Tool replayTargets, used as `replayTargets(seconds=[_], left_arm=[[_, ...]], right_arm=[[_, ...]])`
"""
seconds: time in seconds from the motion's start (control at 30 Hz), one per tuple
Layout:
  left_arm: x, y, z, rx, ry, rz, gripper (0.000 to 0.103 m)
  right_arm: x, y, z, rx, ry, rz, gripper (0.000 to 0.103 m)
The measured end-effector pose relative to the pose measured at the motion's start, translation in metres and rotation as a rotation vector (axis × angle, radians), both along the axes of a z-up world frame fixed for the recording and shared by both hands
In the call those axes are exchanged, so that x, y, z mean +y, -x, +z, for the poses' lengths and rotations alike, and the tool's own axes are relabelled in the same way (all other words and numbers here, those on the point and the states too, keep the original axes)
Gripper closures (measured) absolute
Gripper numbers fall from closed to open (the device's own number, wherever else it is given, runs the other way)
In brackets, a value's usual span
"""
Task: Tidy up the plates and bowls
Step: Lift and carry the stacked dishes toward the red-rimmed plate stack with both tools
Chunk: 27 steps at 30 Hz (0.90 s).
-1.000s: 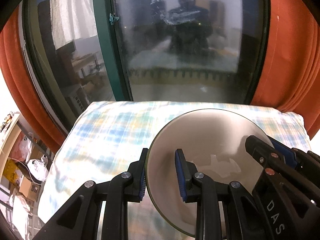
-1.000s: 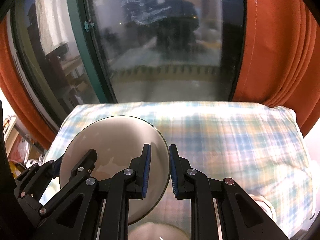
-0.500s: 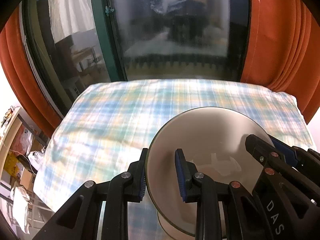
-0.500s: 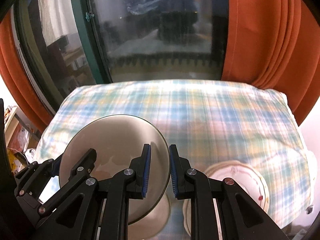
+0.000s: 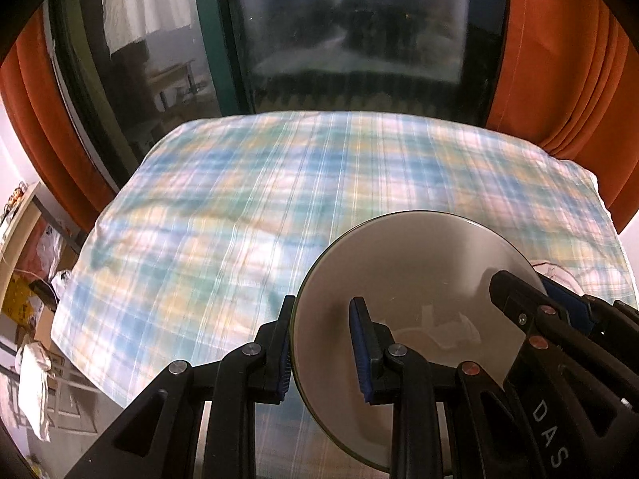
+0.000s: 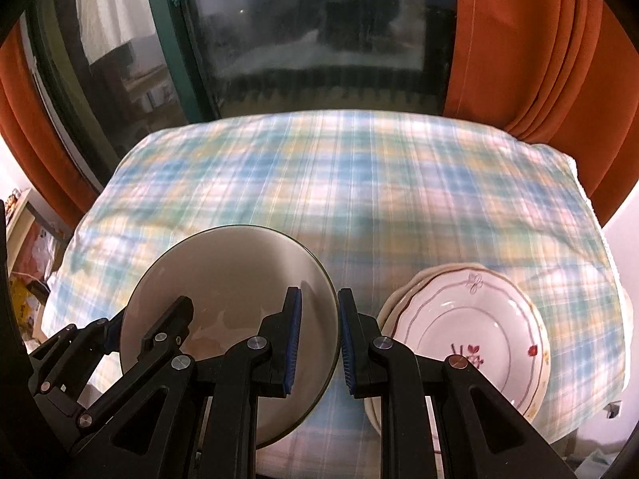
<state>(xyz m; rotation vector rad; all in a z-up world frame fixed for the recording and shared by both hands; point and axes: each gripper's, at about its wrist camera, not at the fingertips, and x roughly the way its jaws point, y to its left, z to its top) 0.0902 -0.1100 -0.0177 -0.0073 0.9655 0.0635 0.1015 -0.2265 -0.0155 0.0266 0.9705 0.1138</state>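
A plain beige bowl [image 5: 415, 279] is held above the checked tablecloth [image 5: 259, 199]. My left gripper [image 5: 323, 343] is shut on its left rim, one pad inside, one outside. My right gripper [image 6: 317, 343] is shut on its right rim [image 6: 331, 319]; the bowl also shows in the right wrist view [image 6: 227, 279]. The right gripper's body shows in the left wrist view [image 5: 559, 343]. A stack of floral-patterned plates [image 6: 479, 327] lies on the cloth at the front right, just right of the bowl.
The table is covered by a blue, yellow and white checked cloth [image 6: 359, 183]. Behind it are a dark window [image 6: 319, 40] and orange curtains [image 6: 539, 60]. Shelves and clutter [image 5: 28, 279] stand off the table's left edge.
Both cameras have tilted down and pulled back with the bowl still gripped. More of the table shows, and the plate stack has come fully into the right wrist view.
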Motion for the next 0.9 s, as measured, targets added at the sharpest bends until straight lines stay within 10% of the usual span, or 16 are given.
replayTargets(seconds=[0.9], left_arm=[[0.003,-0.007,-0.037,0.103,0.023,0.004,0.079]], right_arm=[[0.006,-0.010,-0.035,0.056,0.031,0.015,0.081]])
